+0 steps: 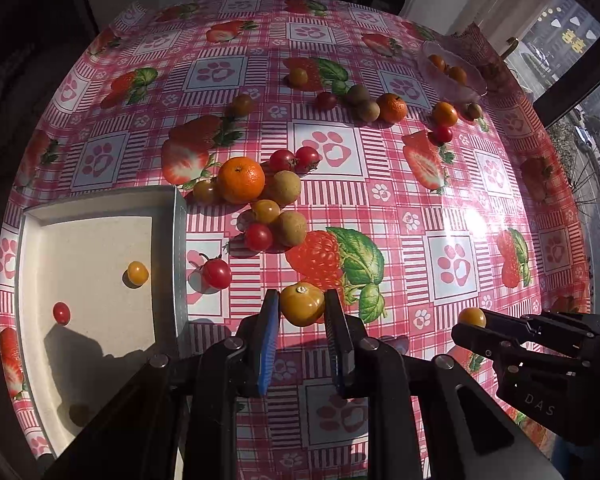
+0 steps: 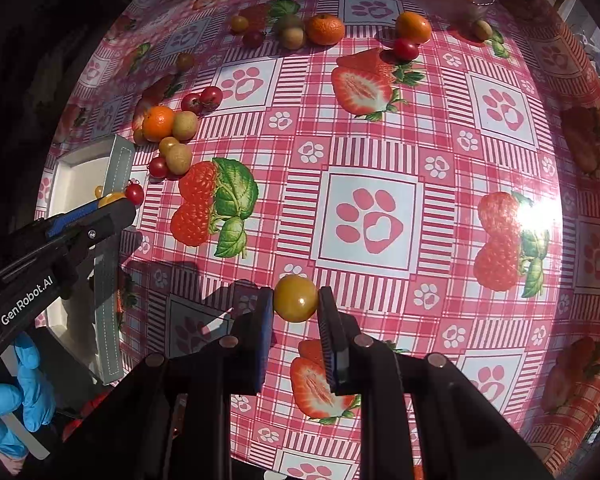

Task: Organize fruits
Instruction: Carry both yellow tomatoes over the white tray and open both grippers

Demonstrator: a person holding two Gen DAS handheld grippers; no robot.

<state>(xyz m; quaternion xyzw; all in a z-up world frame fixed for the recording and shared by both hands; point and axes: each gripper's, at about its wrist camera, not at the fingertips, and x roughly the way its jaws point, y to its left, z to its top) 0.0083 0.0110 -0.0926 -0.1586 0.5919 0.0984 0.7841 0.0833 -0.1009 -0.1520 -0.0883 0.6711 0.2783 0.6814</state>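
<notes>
Loose fruit crowds beside the tray.

A home dining or kitchen corner is suggested. A table is covered by a glossy pink checked oilcloth printed with strawberries and paw marks, of the kind laid in households. Small fruits are scattered over it, and a clear glass bowl and a white tray are set upon it. Strong sunlight is admitted through a window beside the table, and pale walls are seen behind
</notes>
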